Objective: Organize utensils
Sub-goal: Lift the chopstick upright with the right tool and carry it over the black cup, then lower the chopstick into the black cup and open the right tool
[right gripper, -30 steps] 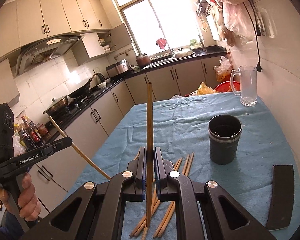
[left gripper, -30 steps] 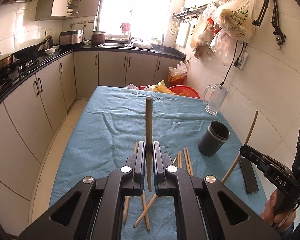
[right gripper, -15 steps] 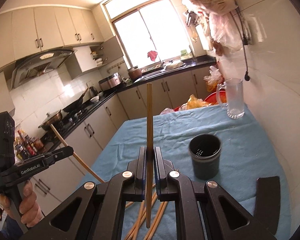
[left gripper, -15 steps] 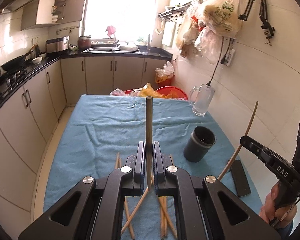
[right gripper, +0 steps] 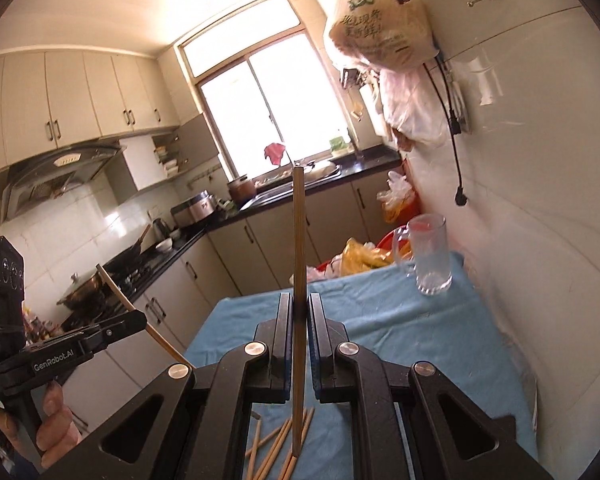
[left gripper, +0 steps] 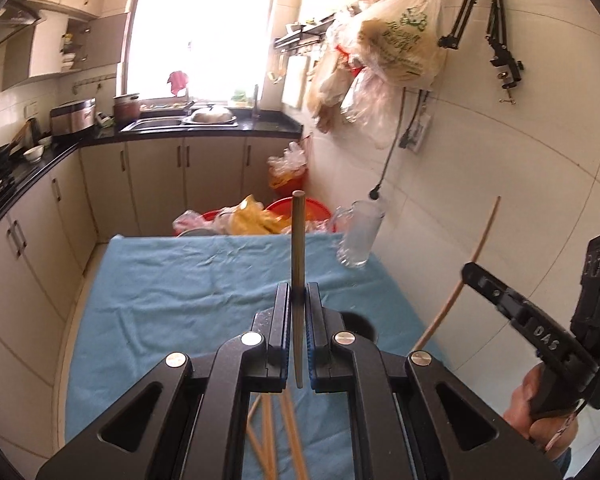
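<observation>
My left gripper (left gripper: 298, 300) is shut on a wooden chopstick (left gripper: 298, 248) that stands upright between its jaws. My right gripper (right gripper: 299, 308) is shut on another chopstick (right gripper: 299, 240), also upright. Each gripper shows in the other's view, the right one (left gripper: 476, 276) at the right, the left one (right gripper: 136, 320) at the left. The dark utensil cup (left gripper: 358, 326) is mostly hidden behind my left gripper's right finger. Several loose chopsticks (right gripper: 278, 446) lie on the blue tablecloth (left gripper: 180, 292) below the grippers, also seen in the left wrist view (left gripper: 276, 432).
A glass mug (left gripper: 360, 236) stands at the table's far right corner, also in the right wrist view (right gripper: 430, 258). Red basins and plastic bags (left gripper: 260, 216) sit beyond the far edge. The tiled wall (left gripper: 500, 160) runs along the right; cabinets (left gripper: 28, 240) line the left.
Both grippers have lifted and tilted upward with their chopsticks. The cup has dropped out of the right wrist view and slid behind my left gripper's finger.
</observation>
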The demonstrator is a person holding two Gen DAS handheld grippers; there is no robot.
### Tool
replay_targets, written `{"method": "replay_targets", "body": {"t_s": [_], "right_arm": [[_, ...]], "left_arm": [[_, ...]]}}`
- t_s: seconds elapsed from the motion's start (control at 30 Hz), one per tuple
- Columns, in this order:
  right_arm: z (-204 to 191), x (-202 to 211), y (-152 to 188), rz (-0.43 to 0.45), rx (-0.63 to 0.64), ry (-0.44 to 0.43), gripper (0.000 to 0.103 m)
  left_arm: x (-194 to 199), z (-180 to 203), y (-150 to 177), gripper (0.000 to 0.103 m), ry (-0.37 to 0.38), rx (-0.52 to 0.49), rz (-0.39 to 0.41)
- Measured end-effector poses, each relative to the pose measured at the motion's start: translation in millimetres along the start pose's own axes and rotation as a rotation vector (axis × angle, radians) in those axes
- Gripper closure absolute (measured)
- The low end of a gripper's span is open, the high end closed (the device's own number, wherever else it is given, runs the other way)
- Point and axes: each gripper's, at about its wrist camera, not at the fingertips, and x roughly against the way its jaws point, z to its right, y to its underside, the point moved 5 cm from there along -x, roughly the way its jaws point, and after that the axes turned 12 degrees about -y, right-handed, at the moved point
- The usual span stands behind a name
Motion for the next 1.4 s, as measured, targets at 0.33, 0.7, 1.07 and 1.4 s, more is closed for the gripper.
{"method": "replay_targets", "body": {"t_s": [0.33,0.7,1.07,1.4], "right_arm": [[37.3,-22.4,-34.3,0.044,-0.001,0.086,0.095],[84.6,-68.4,-8.0,-0.052,-0.068,0.122,0.095],[116.7,-121.7,36.8,-0.215,-0.157,0.123,0.095],[109.1,-87.6,30.2,-0.149,-0.150,0.146,0.073]], "left_arm": [[-46.5,55.0,-38.2,0.097,0.084,0.012,-0.003],[-115.5,61.7,-10.6,0.097,0.078,0.019,-0.129],[-162.9,54.8,22.4,0.097,0.067,0.014,-0.245],[-133.4,36.2,18.5,0.079,0.078,0.031,-0.194]]}}
